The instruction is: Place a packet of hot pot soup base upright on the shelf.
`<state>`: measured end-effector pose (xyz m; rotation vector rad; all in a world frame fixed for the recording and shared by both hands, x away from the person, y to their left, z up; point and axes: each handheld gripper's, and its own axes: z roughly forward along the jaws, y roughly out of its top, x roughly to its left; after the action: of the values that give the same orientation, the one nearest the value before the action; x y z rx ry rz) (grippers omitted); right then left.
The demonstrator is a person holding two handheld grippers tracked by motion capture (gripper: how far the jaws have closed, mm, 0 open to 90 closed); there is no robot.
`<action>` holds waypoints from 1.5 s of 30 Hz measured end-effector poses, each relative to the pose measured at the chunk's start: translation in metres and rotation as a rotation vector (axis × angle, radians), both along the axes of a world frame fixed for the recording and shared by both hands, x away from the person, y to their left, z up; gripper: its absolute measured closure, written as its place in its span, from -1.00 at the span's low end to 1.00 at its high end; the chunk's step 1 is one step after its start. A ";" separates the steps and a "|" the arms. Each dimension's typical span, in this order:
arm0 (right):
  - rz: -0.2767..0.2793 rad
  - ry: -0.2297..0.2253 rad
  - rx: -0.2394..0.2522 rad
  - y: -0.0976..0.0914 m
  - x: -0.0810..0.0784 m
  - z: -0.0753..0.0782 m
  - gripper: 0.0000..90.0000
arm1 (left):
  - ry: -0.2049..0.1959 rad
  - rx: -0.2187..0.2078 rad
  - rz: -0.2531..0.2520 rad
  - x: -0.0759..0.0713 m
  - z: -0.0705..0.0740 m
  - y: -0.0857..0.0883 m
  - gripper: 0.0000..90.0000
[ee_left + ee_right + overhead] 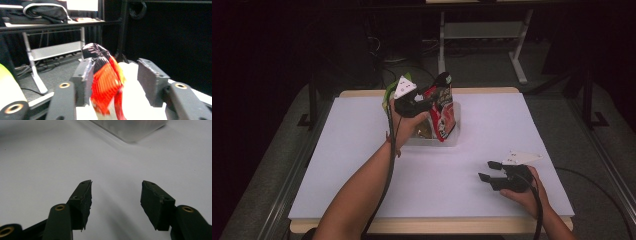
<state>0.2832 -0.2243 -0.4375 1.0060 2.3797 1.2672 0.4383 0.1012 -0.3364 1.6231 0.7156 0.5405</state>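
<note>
A red and black snack bag (pixel 443 112) stands upright in a clear plastic container (pixel 451 140) at the table's far middle. My left gripper (pixel 424 97) is at the bag's top. In the left gripper view the bag (pixel 105 85) sits between the spread jaws of the left gripper (pixel 115 77). It leans against the left pad (pixel 86 75), and a clear gap separates it from the right pad (pixel 150 80). My right gripper (pixel 489 170) rests low over the white table at the front right, open, with nothing between its jaws (pixel 116 197).
A green bag (pixel 388 95) stands just left of the left hand, and its edge shows in the left gripper view (pixel 7 87). The clear container's corner (pixel 130 127) lies ahead of the right gripper. White table surface (pixel 362 150) spreads around both hands.
</note>
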 end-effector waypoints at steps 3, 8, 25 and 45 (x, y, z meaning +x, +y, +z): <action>-0.001 0.006 -0.006 0.001 0.000 -0.001 -0.09 | 0.012 -0.040 -0.031 -0.006 0.004 0.008 -0.11; 0.013 0.008 -0.024 0.004 0.000 -0.002 -0.10 | -0.009 -0.004 -0.052 -0.020 0.005 0.013 -0.20; 0.042 0.016 -0.050 0.010 0.000 -0.004 -0.09 | 0.050 0.236 -0.226 -0.049 -0.051 0.007 0.58; 0.050 0.027 -0.065 0.014 0.000 -0.007 -0.10 | 0.116 0.355 -0.221 -0.037 -0.084 -0.010 0.81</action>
<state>0.2837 -0.2098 -0.4443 0.9560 2.4644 1.1915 0.4014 0.0915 -0.4204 2.0503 0.5348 0.4310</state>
